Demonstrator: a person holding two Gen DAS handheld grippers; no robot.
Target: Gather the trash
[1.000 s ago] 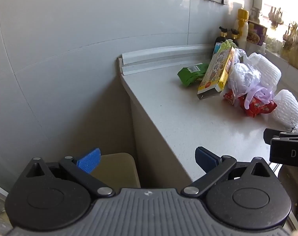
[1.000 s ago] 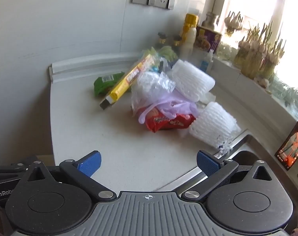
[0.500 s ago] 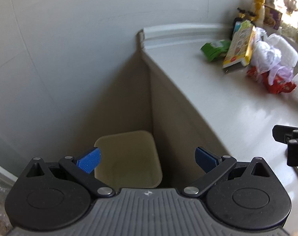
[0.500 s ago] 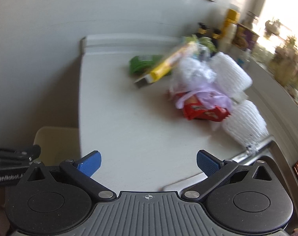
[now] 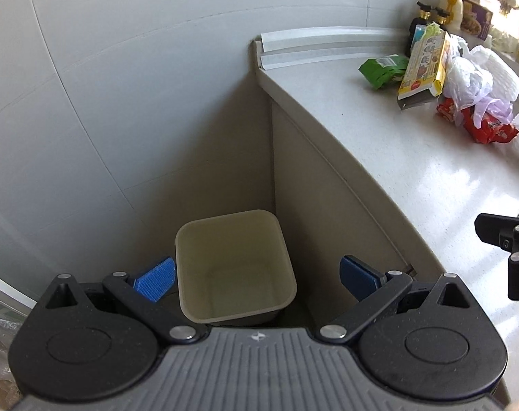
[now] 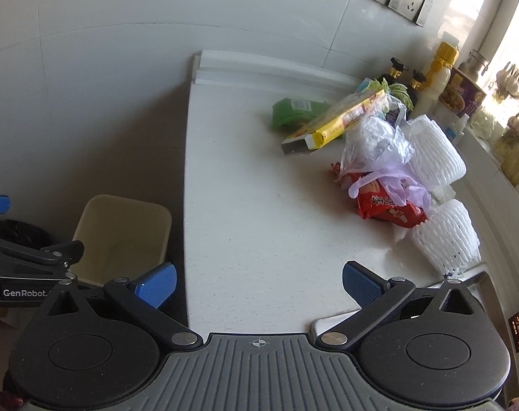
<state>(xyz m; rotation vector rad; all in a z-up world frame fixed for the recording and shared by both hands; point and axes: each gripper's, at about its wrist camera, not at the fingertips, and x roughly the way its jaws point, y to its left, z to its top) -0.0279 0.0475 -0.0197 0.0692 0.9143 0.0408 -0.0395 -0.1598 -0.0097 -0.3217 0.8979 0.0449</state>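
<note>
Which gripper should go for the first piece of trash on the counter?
Right, probably. The right gripper is open over the countertop, facing the red snack wrapper. The left gripper, also open, hangs above the beige bin.

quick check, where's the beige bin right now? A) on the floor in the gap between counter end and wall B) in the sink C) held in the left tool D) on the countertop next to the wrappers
A: the beige bin stands on the floor below the counter end, beside the wall; it looks empty, and the wrappers sit on the counter above.
</note>
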